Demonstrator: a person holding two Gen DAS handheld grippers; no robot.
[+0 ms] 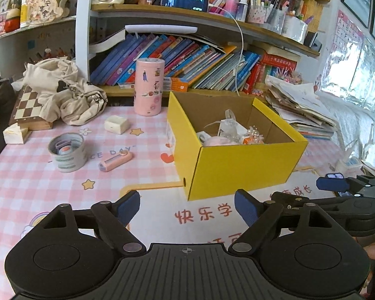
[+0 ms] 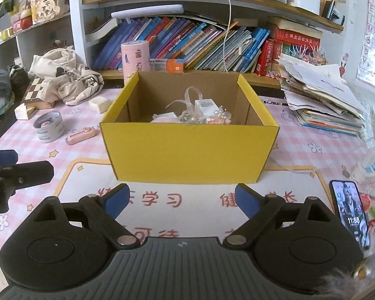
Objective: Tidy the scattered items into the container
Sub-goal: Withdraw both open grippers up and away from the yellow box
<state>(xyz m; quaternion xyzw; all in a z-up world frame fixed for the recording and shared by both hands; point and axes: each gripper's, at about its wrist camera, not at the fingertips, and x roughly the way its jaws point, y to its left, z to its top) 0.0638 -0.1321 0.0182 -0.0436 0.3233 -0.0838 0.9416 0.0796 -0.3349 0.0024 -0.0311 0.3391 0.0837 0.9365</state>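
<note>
Crowded bookshelves (image 2: 187,42) back a desk covered by a soft pink checked mat (image 1: 32,182) printed with stars and red characters. Just beyond the spread fingers of the right gripper (image 2: 182,201) stands a yellow cardboard box (image 2: 187,150), matte outside and plain brown inside, its top open. In it lies a small heap: clear ribbon (image 2: 193,97), a white packet, pearly beads and something pale pink. Both of that gripper's blue pads are released and hold nothing. A phone (image 2: 350,215) with a lit screen lies flat beside its right finger.

The left gripper (image 1: 187,207) is likewise spread wide and empty, with the box ahead of its right finger. Ahead and to the left of its left finger, still on the mat, sit a round grey tin (image 1: 67,153) with small things inside, a slim pink stick-shaped gadget (image 1: 115,161) just beside the tin, a cream square block (image 1: 116,124), and farther back a tall pink cylinder (image 1: 148,86) covered in stickers. A crumpled cream cloth (image 1: 67,92) slumps over a chessboard (image 1: 27,107).
</note>
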